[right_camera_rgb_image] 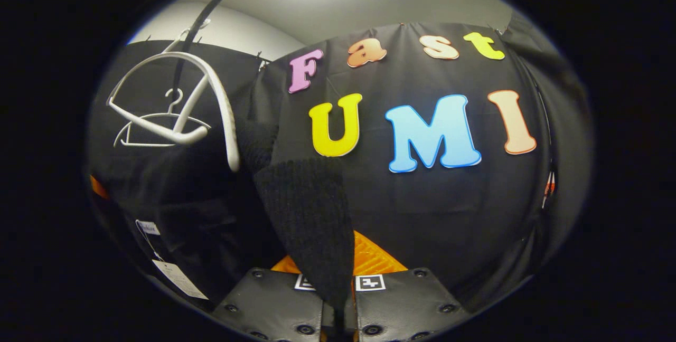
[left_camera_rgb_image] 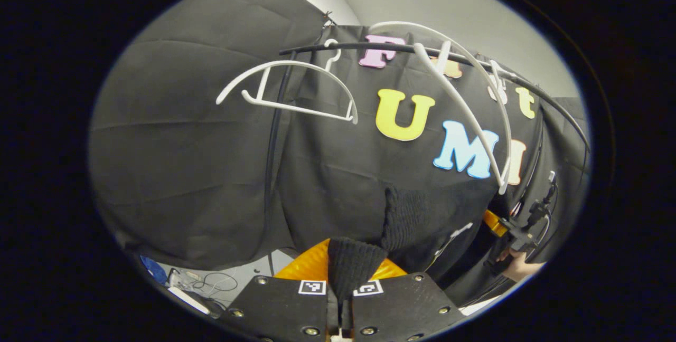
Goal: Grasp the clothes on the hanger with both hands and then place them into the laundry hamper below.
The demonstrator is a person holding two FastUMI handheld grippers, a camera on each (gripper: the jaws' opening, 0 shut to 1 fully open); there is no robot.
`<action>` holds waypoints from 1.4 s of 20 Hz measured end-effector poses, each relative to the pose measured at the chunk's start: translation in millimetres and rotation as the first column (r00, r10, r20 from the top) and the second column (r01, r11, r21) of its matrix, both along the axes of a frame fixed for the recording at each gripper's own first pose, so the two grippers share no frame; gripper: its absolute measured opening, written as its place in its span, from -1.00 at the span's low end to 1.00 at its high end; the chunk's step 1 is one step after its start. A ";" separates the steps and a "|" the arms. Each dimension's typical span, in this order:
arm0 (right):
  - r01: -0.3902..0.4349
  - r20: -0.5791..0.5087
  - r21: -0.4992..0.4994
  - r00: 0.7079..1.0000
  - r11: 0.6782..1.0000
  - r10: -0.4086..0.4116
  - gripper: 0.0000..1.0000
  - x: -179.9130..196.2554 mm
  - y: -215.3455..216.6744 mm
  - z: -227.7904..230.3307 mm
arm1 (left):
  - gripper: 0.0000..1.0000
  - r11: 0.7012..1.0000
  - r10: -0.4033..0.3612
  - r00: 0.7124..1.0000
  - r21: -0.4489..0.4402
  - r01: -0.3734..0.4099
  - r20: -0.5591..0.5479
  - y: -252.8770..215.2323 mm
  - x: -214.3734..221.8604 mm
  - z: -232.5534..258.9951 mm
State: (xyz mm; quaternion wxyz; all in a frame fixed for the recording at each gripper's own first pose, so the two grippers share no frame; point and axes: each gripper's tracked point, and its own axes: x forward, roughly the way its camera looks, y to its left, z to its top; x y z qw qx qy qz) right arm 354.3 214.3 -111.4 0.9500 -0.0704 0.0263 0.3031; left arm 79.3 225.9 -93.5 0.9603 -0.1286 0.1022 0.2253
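Black knit garment (right_camera_rgb_image: 309,215): hanging slack below white hanger (right_camera_rgb_image: 211,99), soft, light, stretching | left tongs (left_camera_rgb_image: 340,300) clenching on knit edge | right tongs (right_camera_rgb_image: 338,300) clenching likewise | gripping thick folded edge, avoiding snagging hanger tip | hamper location undetermined

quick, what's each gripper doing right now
Left gripper: closed on the black knit garment.
Right gripper: closed on the same garment, off the white hanger.
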 end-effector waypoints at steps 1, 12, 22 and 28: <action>0.008 -0.036 0.000 0.999 1.000 -0.008 -0.81 -6.0 -4.8 -11.2 | -0.96 1.000 -0.004 1.000 0.008 0.004 -0.012 -4.5 -1.2 -2.1; 0.204 -0.215 -0.054 0.953 0.977 -0.211 -0.81 -110.8 -75.5 -37.5 | -0.96 0.987 -0.154 0.978 0.033 0.160 -0.138 -51.7 -19.7 -19.2; 0.386 -0.264 -0.080 0.881 0.919 -0.393 -0.81 -198.5 -107.3 -39.0 | -0.95 0.921 -0.379 0.916 0.040 0.387 -0.131 -68.9 -18.4 -25.8; 0.393 -0.309 -0.134 0.856 0.910 -0.415 -0.81 -250.5 -96.7 -71.7 | -0.94 0.871 -0.480 0.858 0.018 0.491 -0.183 -77.5 -25.8 -34.0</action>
